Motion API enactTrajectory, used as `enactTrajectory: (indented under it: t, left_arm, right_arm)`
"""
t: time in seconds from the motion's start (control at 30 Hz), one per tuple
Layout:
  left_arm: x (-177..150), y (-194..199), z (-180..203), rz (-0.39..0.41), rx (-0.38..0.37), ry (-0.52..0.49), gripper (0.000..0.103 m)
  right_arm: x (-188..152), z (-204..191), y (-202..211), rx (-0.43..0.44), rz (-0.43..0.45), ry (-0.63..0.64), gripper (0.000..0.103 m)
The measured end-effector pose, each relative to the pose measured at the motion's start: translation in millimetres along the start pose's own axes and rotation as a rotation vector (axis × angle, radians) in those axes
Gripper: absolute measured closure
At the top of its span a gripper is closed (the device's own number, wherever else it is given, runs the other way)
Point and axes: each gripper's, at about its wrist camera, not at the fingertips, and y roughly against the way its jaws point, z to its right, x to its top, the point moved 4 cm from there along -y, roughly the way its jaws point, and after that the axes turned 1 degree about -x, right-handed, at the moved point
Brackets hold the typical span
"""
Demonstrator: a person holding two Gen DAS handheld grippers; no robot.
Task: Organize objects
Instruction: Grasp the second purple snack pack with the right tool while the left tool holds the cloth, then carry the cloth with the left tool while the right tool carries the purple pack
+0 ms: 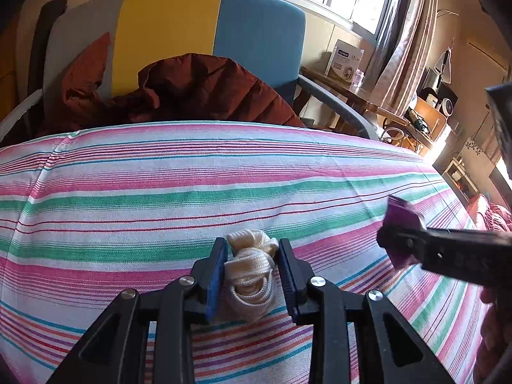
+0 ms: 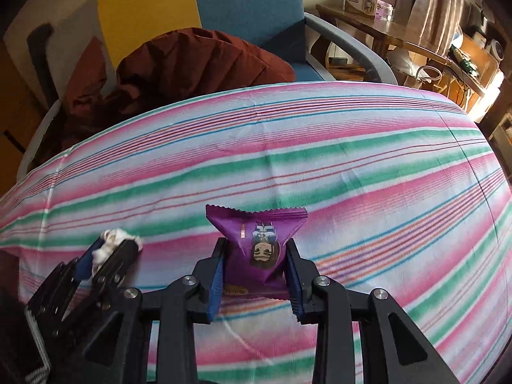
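My left gripper (image 1: 252, 249) is shut on a bundle of cream-white cord (image 1: 251, 275), held just above the striped cloth (image 1: 160, 192). In the right wrist view that same left gripper (image 2: 116, 243) shows at the lower left with the cord (image 2: 112, 240) between its blue pads. My right gripper (image 2: 256, 248) is shut on a purple snack packet (image 2: 256, 243) with a cartoon face printed on it, its pads pressing both sides. From the left wrist view the right gripper (image 1: 400, 240) comes in from the right edge, the purple packet (image 1: 403, 217) in its tips.
A pink, green and white striped cloth (image 2: 320, 160) covers the whole work surface. Behind it stands a chair (image 1: 256, 32) with yellow and blue panels and a dark red jacket (image 1: 192, 89) on the seat. A wooden desk (image 1: 368, 96) with a white box (image 1: 347, 60) stands at the right.
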Motion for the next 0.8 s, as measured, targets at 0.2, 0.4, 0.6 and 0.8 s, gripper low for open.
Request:
enactTrajectory:
  t: [0.2, 0.4, 0.6, 0.8]
  left_arm:
    - [-6, 14, -9, -0.002, -0.019, 0.036, 0.071]
    - [-23, 46, -41, -0.005, -0.064, 0.169, 0.072]
    - [-41, 85, -52, 0.015, -0.078, 0.154, 0.074]
    - [-43, 101, -41, 0.009, -0.066, 0.087, 0.074]
  right_arm:
    - [-52, 3, 31, 0.069, -0.036, -0.111, 0.069]
    - [-76, -18, 32, 0.107, -0.018, -0.073, 0.069]
    - [-73, -23, 38, 0.144, 0.015, -0.057, 0.069]
    - [-71, -32, 40, 0.147, 0.03, -0.017, 0.069]
